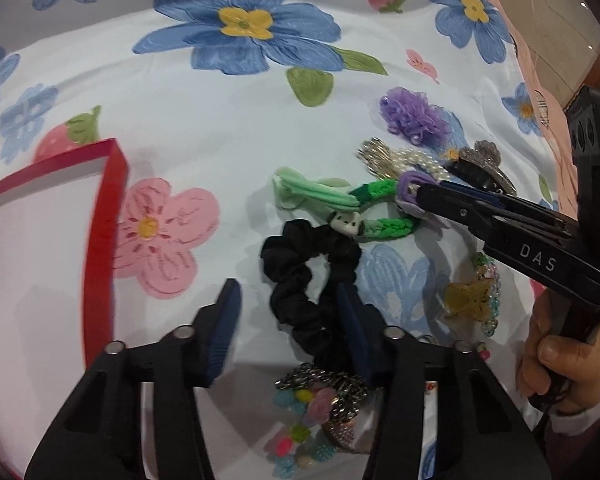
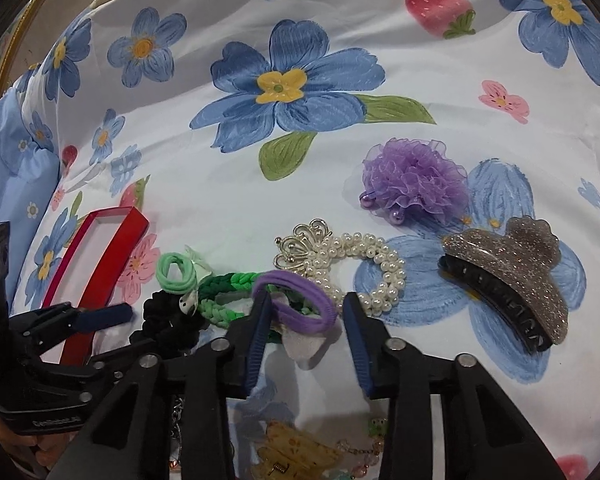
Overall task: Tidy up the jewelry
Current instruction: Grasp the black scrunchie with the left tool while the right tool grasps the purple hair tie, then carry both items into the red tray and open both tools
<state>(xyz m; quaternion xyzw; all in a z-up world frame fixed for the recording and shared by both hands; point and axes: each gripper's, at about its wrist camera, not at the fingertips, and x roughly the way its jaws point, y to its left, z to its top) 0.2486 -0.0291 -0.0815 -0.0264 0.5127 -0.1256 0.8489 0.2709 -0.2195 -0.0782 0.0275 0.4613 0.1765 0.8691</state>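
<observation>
Hair accessories lie on a floral sheet. My left gripper (image 1: 288, 304) is open, its fingers astride a black scrunchie (image 1: 300, 280). My right gripper (image 2: 304, 312) is open around a purple hair tie (image 2: 300, 296); it shows in the left wrist view (image 1: 414, 194) at that tie (image 1: 410, 180). Beside it lie a green braided tie (image 1: 384, 192), a mint hair tie (image 1: 308, 196), a pearl bracelet (image 2: 364, 268), a silver crown clip (image 2: 300, 248), a purple chiffon flower (image 2: 412, 180) and a glittery claw clip (image 2: 512, 280). A red box (image 1: 100, 216) stands open at the left.
A yellow claw clip (image 1: 470, 298) and bead strings (image 1: 488, 276) lie at the right. A chain and coloured bead pieces (image 1: 320, 404) lie under my left gripper. A pink cloth edge (image 1: 540, 60) runs along the right. A blue pillow (image 2: 12, 184) sits far left.
</observation>
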